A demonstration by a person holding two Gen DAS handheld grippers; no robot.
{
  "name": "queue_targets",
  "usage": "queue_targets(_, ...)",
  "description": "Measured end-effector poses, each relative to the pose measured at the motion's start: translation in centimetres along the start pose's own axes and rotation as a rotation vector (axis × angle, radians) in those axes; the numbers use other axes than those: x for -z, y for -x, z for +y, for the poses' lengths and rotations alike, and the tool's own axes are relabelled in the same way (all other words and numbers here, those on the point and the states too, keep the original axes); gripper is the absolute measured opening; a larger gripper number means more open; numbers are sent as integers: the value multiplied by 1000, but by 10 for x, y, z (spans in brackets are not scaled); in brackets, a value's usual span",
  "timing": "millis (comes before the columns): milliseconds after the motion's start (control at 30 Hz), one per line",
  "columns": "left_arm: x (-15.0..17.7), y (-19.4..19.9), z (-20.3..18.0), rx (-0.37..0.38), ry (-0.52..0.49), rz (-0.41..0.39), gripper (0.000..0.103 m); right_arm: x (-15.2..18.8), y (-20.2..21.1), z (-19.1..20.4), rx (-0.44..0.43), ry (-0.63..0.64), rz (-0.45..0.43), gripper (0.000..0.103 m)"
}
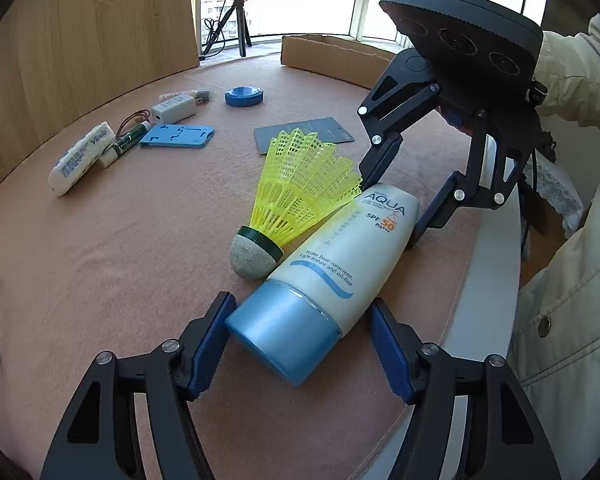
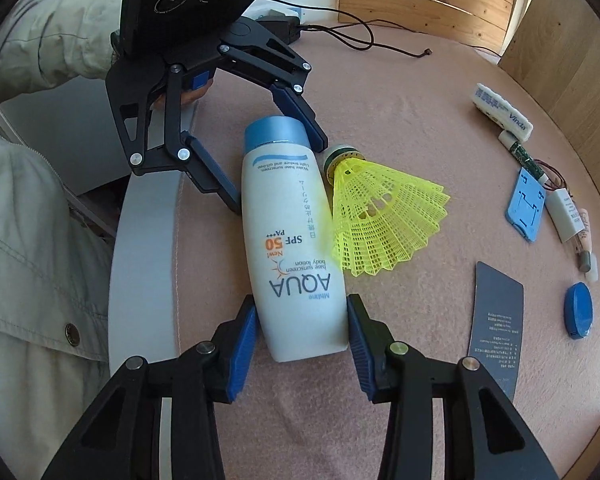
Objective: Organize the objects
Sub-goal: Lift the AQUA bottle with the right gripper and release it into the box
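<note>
Currently: two grippers are bracketing one bottle.
Sunscreen bottle (image 2: pixel 296 240): lying flat near the table (image 1: pixel 120 240) edge.
Left gripper (image 1: pixel 300 344): jaws apart, flanking the blue cap, not visibly pressing.
Right gripper (image 2: pixel 300 340): pads hugging the bottle's base, seemingly to steady it.
Shuttlecock (image 1: pixel 296 196): leaning against the bottle.

White sunscreen bottle (image 2: pixel 296 240) printed "AQUA", "SPF 50", "PA+++", "New!", "base sunscreen body lotion", "Water base sunscreen, Light texture and oil-free", tissue pack (image 1: pixel 80 156) marked "Vinda", dark card (image 2: pixel 498 320) bearing illegibly small print
</note>
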State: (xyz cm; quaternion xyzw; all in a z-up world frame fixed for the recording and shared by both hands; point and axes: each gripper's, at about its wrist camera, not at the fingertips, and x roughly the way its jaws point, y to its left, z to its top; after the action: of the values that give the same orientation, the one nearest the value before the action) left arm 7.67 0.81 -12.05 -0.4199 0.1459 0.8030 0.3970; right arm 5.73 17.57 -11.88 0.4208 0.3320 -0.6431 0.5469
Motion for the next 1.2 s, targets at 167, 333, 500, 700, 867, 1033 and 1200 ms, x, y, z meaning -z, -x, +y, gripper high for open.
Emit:
queue_targets(167,-5,8,8,-28,64,0,15,-3,15,-1,11,-12,-34,22)
queue_targets(333,-10,-4,-11,0,1,42,51,0,0,13,-1,51,28,21)
queue_targets(500,-9,-4,-28,6,-41,32,80,4,3,19,37,68,43,21)
queue_targets(700,-13,-12,-35,-1,-85,41,65,4,3,18,37,51,68,21)
queue_targets(867,-15,-10,-29,25,-62,45,55,5,8,19,37,48,58,21)
queue_targets(1033,-22,4,-36,30,-67,41,53,5,26,20,17,50,28,21)
queue_targets(1200,-44,23,-44,-8,-79,23,53,0,52,16,28,81,-3,21)
